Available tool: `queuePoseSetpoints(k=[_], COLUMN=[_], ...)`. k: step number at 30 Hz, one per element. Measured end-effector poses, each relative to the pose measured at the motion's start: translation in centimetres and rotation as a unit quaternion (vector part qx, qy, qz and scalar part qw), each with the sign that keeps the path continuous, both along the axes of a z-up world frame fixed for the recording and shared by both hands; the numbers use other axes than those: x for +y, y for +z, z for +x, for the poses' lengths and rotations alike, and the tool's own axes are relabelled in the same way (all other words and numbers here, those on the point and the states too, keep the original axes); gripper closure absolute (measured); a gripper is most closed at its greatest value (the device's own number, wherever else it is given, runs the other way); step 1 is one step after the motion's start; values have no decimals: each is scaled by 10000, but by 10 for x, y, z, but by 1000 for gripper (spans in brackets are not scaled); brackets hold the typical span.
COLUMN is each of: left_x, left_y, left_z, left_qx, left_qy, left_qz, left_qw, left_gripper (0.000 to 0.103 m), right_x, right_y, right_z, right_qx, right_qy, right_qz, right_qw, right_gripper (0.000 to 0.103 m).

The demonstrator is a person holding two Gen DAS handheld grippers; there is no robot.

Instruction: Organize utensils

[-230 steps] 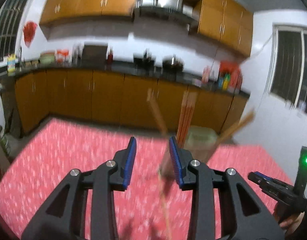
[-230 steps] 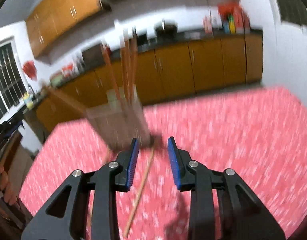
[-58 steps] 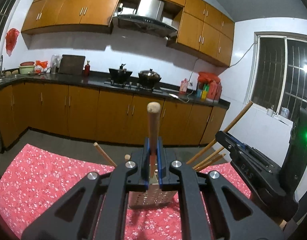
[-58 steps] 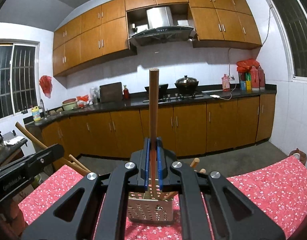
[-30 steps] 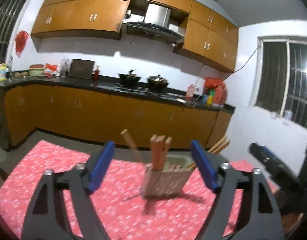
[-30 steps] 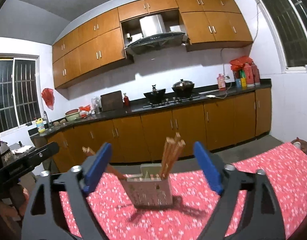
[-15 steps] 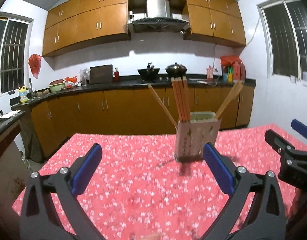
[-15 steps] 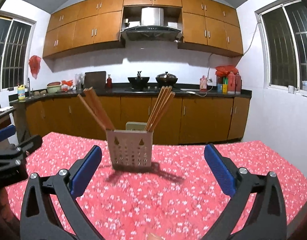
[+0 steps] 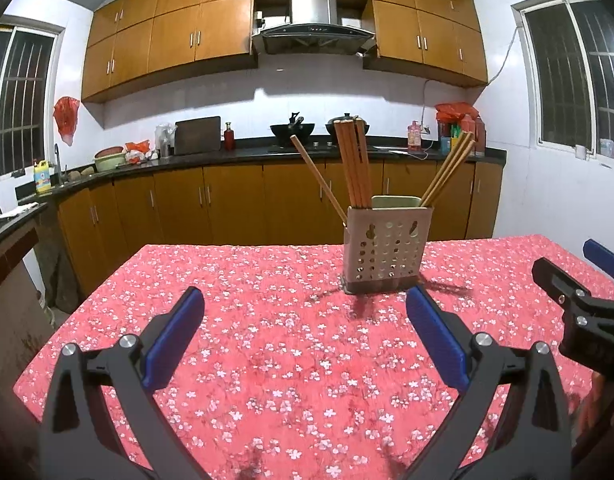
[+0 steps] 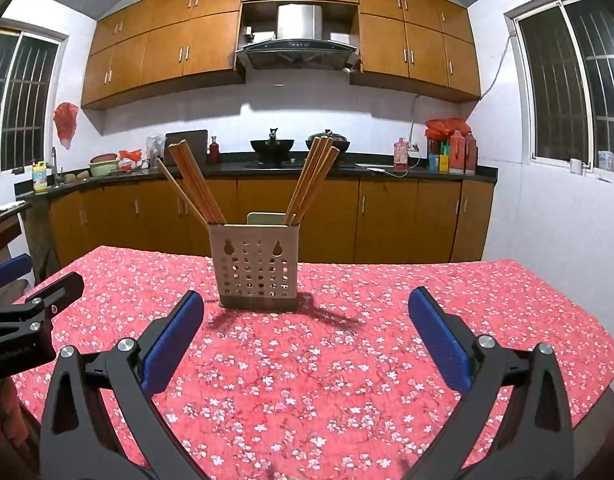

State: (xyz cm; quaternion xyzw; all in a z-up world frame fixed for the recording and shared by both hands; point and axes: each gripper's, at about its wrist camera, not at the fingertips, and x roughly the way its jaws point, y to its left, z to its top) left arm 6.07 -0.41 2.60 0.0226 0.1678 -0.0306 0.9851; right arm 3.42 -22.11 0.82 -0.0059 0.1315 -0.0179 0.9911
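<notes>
Both chopsticks [image 10: 193,184] released into holder [image 10: 254,266]; left gripper [image 9: 305,312] and right gripper [image 10: 306,314] now wide open, empty, pulled back. Probably done.

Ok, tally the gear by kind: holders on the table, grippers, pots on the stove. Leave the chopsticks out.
utensil holder: 1
Grippers: 2, the left gripper and the right gripper, both open and empty
Pots on the stove: 2, a wok and a lidded pot
Total: 5
</notes>
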Motion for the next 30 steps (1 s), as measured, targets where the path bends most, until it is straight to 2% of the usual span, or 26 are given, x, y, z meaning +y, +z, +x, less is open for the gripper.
queuePoseSetpoints(k=[17,30], left_x=[3,-2], left_y=[-14,-13], left_z=[-4,-4], left_qx=[135,176], left_qy=[71,46], left_qz=[-65,-62], left_qw=[9999,9998], left_gripper=[4,4], right_x=[-3,-4], right_y=[-9,-10], right_z=[-3,-2], right_qx=[146,183], right_qy=[-42,-67], right_qz=[-40,-12], right_qw=[9999,9998], right_gripper=[2,2])
